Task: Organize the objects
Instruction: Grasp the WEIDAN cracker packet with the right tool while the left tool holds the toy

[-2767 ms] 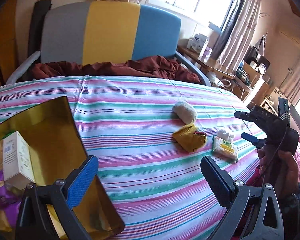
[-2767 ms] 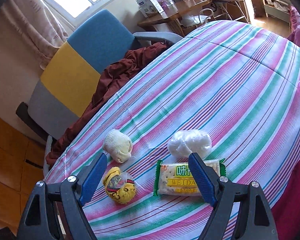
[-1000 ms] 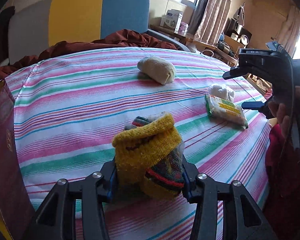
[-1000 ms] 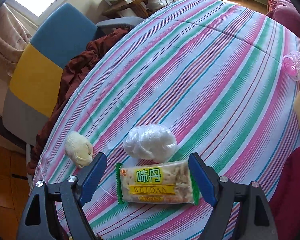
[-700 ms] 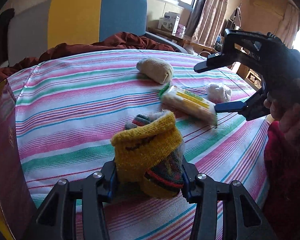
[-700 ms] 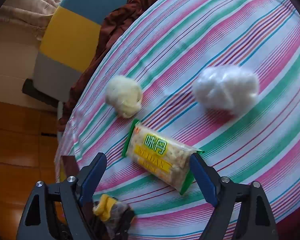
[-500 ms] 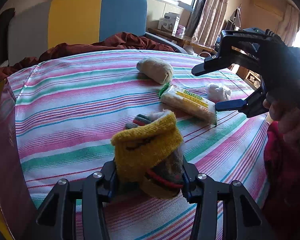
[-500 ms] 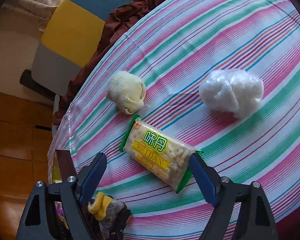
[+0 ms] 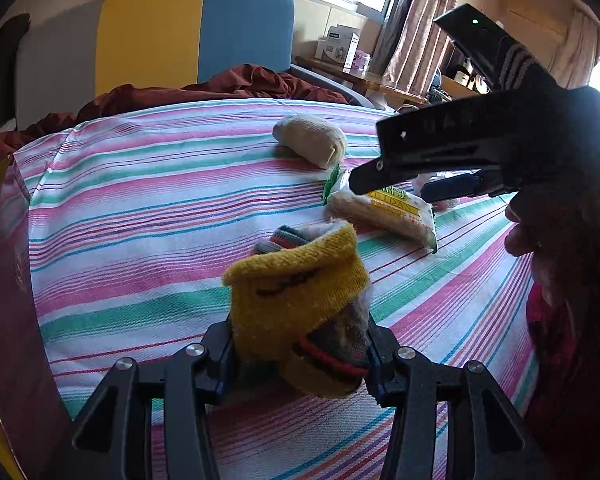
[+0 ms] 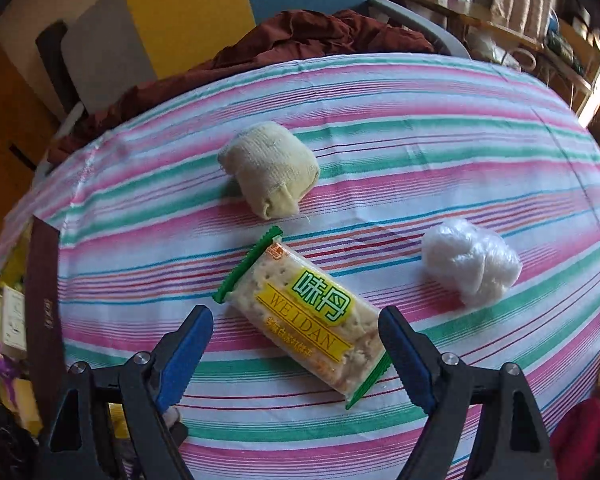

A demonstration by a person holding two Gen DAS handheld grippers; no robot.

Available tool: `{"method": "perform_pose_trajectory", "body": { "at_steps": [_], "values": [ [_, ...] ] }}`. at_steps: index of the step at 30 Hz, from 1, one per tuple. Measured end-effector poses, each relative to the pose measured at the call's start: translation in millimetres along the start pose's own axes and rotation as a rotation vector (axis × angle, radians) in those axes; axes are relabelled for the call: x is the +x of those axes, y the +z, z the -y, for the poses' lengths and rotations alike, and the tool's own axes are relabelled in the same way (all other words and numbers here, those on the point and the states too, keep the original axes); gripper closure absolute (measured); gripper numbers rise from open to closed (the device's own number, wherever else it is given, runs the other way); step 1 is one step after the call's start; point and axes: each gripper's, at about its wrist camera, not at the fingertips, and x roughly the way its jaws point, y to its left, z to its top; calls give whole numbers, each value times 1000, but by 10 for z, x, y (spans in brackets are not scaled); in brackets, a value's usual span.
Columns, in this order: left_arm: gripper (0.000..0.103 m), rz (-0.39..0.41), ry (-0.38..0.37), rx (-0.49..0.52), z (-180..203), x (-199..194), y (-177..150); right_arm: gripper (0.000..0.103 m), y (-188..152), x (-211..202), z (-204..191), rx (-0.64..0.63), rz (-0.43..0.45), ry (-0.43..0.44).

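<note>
The bedspread [image 10: 440, 152] was white, striped in pink, green, blue and thin red lines. The cracker packet [image 10: 312, 316] was clear over pale biscuits, with green ends, a yellow label and green-and-white characters. The rolled sock [image 10: 270, 172] beside it was cream — the crumpled plastic bundle [image 10: 472, 260] was white. The sock bundle [image 9: 300, 300] had a mustard-yellow cuff over grey knit with red and yellow bands. Both grippers were black — the right gripper [image 10: 296, 340] with blue pads. The chair [image 9: 196, 36] was grey, yellow and blue; the cloth [image 10: 300, 40] on it was dark maroon.
</note>
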Motion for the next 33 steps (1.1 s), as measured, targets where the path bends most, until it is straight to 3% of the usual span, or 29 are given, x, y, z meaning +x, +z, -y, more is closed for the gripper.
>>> {"method": "perform_pose_trajectory", "body": {
  "at_steps": [5,9,14,15,17,18,33],
  "values": [
    [52,2,-13,-9,-32,-5,-3,17,-57,94,-184,-145,-16,-103],
    [52,3,-17,-12,-37,-9,-5,17,-19,153,-98,-129,-26,-137],
    [52,4,-21,-15,-33,-5,-9,19,11,259,14,-104,-77,-120],
    [52,5,-21,-16,-29,-3,-5,23,4,263,15,-106,-82,-108],
    [52,5,-22,-16,-30,2,-1,52,-16,228,7,-101,-82,-44],
    [52,5,-22,-16,-33,4,-5,54,-32,209,-12,-112,-78,-44],
    [57,2,9,5,-11,5,-12,53,-88,250,-71,-158,-82,-44]
  ]
}}
